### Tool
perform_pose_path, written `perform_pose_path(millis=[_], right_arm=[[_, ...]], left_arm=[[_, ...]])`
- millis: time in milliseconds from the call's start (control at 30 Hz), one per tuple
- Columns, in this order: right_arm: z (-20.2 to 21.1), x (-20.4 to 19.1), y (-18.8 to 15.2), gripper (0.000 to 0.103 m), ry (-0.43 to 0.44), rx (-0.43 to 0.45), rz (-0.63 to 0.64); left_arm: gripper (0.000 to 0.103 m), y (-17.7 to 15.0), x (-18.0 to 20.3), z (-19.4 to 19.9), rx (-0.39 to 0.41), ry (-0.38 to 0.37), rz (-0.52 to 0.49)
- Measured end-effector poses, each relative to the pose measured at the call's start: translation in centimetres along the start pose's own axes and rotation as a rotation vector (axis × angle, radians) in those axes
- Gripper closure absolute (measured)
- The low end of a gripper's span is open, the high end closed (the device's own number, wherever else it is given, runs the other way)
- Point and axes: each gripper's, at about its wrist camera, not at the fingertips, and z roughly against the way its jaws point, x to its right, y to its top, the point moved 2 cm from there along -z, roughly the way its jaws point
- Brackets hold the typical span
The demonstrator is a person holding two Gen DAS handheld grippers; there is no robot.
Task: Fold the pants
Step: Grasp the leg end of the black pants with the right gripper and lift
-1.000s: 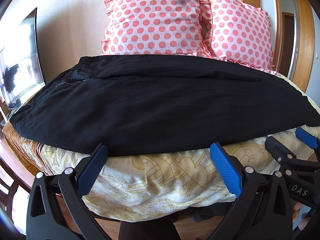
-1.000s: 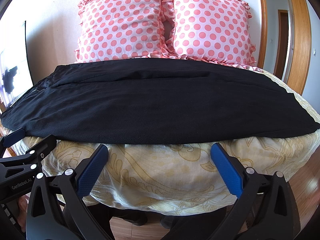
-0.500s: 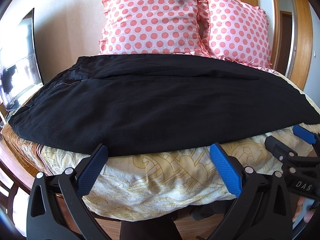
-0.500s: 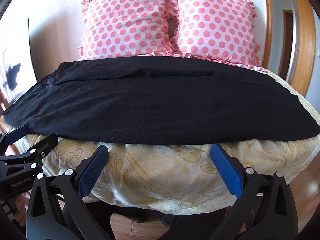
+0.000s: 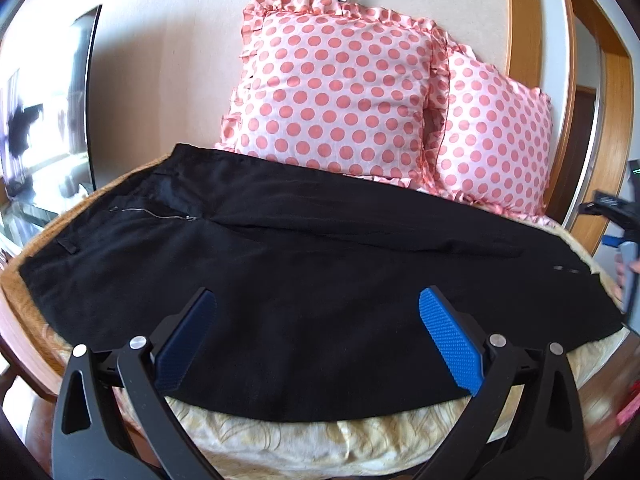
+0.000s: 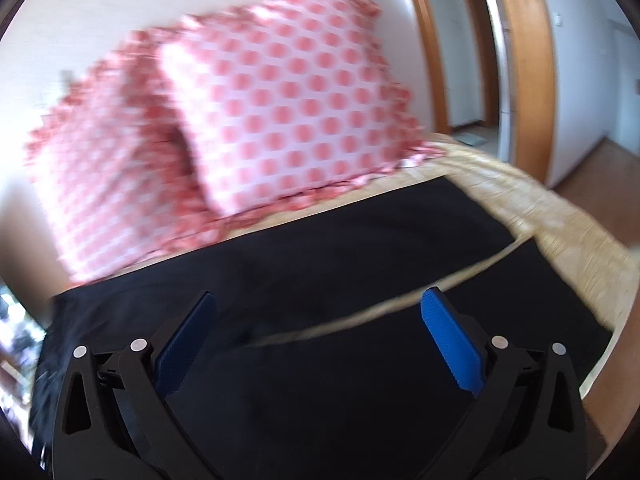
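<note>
Black pants [image 5: 304, 264] lie spread flat across the bed, waistband and zipper at the left, legs running to the right. My left gripper [image 5: 316, 336] hovers open above the near edge of the pants, nothing between its blue pads. In the blurred right wrist view the two legs [image 6: 360, 272] show with a thin strip of bedspread between them. My right gripper [image 6: 316, 340] is open over the near leg. Part of the right gripper's body [image 5: 624, 240], with a hand on it, shows at the right edge of the left wrist view.
Two pink polka-dot pillows [image 5: 340, 96] [image 6: 280, 120] lean against the wall behind the pants. The yellow patterned bedspread [image 5: 304, 440] hangs over the near bed edge. A TV screen [image 5: 44, 120] stands at the left, a wooden door frame [image 6: 524, 60] at the right.
Both grippers have risen and moved forward over the pants. The right one has swung toward the leg ends at the right, blurring its view.
</note>
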Motion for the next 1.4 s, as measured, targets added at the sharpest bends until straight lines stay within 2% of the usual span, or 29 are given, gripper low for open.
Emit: perform_pose_path(millis=[67,200,300,400,533,667,800,900,967,1000,1033,1067,1200,1400], right_arm=[[-3.7,0.8,2.3,0.001,-0.088,-0.051,-0.028],[-10.7,2.1,5.9,0.004,-0.252,-0.108,-0.073],[-14.8,3.4,7.6,0.011,-0.323,-0.153,-0.146],[-18.2,4.5,8.5,0.013,-0.386,-0.176,-0.205],[-20.6,4.9,9.2,0.022,-0.459,-0.175,-0.262],[-21.5,5.0,9.2,0.029,-0.483,-0.176,-0.279],[-22.4,5.4,9.0,0.047,-0.506,-0.191,-0.278],[-21.9,5.6,8.8,0.061,-0.507,-0.164,-0.251],[-21.6,6.6,8.8,0.074,-0.487,-0.152,-0.263],[-21.2,7.0,8.8,0.088,-0.465,-0.145,-0.279],[-20.7,7.5,8.8,0.095,-0.434,-0.138,-0.300],[-20.1,8.1,8.7,0.096,-0.383,-0.124,-0.327],[-17.2,9.3,8.1,0.099,-0.277,-0.071,-0.348],[-8.9,9.8,6.5,0.100,-0.070,0.075,-0.334]], left_arm=[[0.002,0.3,-0.3,-0.3,0.036,0.040,0.007],[0.002,0.9,0.1,-1.2,0.068,0.088,-0.063],[0.002,1.1,0.1,-2.2,0.050,0.082,-0.084],[0.002,0.9,-0.3,-3.4,0.023,0.075,-0.065],[0.002,0.9,-1.2,-4.6,-0.002,0.067,-0.012],[0.002,0.8,-1.8,-5.2,-0.013,0.073,0.011],[0.002,0.6,-2.0,-5.5,-0.019,0.077,0.015],[0.002,0.4,-2.1,-5.4,-0.022,0.068,0.020],[0.002,0.3,-2.1,-5.3,-0.021,0.065,0.020],[0.002,0.3,-2.1,-5.2,-0.020,0.066,0.022],[0.002,0.3,-2.2,-5.1,-0.019,0.066,0.024],[0.002,0.3,-2.3,-5.0,-0.017,0.064,0.026],[0.002,0.2,-2.4,-4.5,-0.008,0.056,0.040],[0.002,0.2,-1.9,-3.0,0.020,0.030,0.042]])
